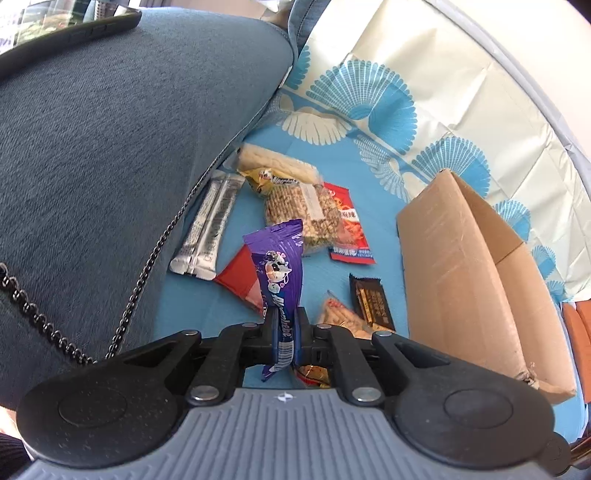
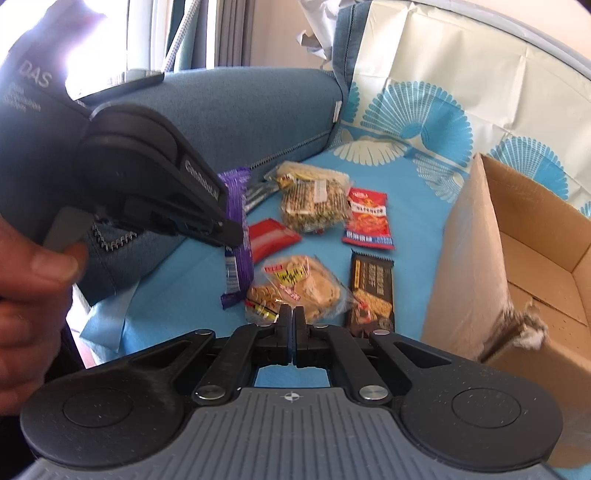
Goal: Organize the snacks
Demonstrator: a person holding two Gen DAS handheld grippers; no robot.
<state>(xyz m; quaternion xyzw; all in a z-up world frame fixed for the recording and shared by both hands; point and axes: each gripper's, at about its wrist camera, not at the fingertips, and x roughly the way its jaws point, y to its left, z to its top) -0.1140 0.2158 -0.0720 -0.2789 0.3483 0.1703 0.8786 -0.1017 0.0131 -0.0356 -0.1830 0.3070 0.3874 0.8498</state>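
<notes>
— See the left claw [image 1: 285, 332]? It's pinching that purple snack bar [image 1: 279, 280] near its lower end, so the wrapper stands upright between the pads, clear of the blue cloth [image 1: 373, 295].

— Yes, and from the other side the same bar [image 2: 236, 236] hangs in that claw [image 2: 234, 234], with a person's hand [image 2: 33, 266] gripping the handle. What about the right claw [image 2: 292, 321]?

— Pressed together, with nothing between the fingers that I can make out. It sits just in front of the clear bag of biscuits [image 2: 306, 284].

— Take the cardboard box [image 2: 517, 258] as the landmark. It's open and stands at the right of everything.

— Just left of the box lies the dark brown bar [image 2: 371, 291], flat on the cloth. Left of that again is the biscuit bag.

— Further back from the box's near corner there's the red chili snack packet [image 2: 367, 218], and beside it the seeded cracker pack [image 2: 314, 206], with a yellow wrapper tucked at its far edge.

— A red and white packet [image 2: 271, 238] lies well left of the box, partly behind the purple bar. Beyond that, 2 silver stick packs [image 1: 207, 229] rest against the blue-grey cushion [image 1: 129, 147], farthest from the box.

— And the cloth itself has pale fan patterns where it runs up behind the box.

— A phone [image 1: 70, 33] lies on top of the cushion, far from the box.
</notes>
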